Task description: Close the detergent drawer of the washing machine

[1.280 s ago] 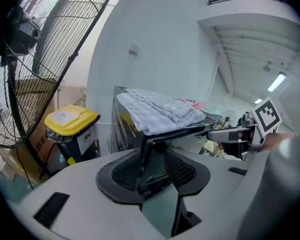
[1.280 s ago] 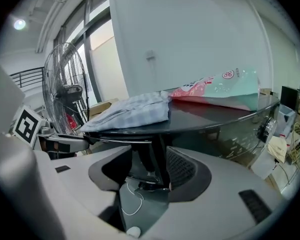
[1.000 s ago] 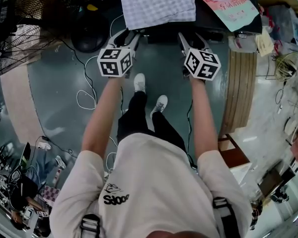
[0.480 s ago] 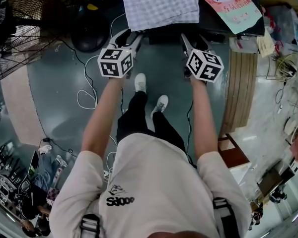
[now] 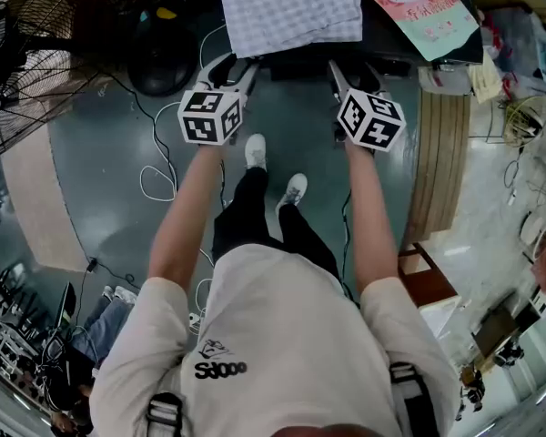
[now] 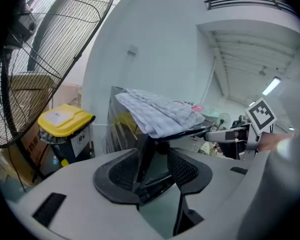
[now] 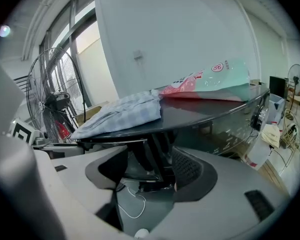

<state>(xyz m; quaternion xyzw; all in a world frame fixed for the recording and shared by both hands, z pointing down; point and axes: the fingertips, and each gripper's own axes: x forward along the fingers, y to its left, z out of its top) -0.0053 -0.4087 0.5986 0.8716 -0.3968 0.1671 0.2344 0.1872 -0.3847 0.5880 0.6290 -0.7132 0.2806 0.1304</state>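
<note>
The washing machine [image 5: 382, 36] is a dark-topped box at the top of the head view; its detergent drawer cannot be made out there. My left gripper [image 5: 230, 63] reaches to the machine's front edge, open. In the left gripper view the left gripper [image 6: 152, 170] frames a dark front corner of the machine [image 6: 142, 151] without pressing it. My right gripper [image 5: 353, 67] is at the same edge further right, its jaws opening. In the right gripper view a dark upright part under the top [image 7: 205, 113] stands between the right gripper's [image 7: 150, 173] pads, not clamped.
A checked cloth [image 5: 291, 7] and a pink-and-green detergent bag [image 5: 419, 3] lie on the machine. A big wire fan [image 5: 27, 44] and a yellow-lidded bin [image 6: 65, 119] stand to the left. Cables [image 5: 159, 180] trail over the floor; wooden boards [image 5: 441, 162] lie to the right.
Both grippers stay at the machine's front edge. Only the bystander at the lower left of the head view shifts.
</note>
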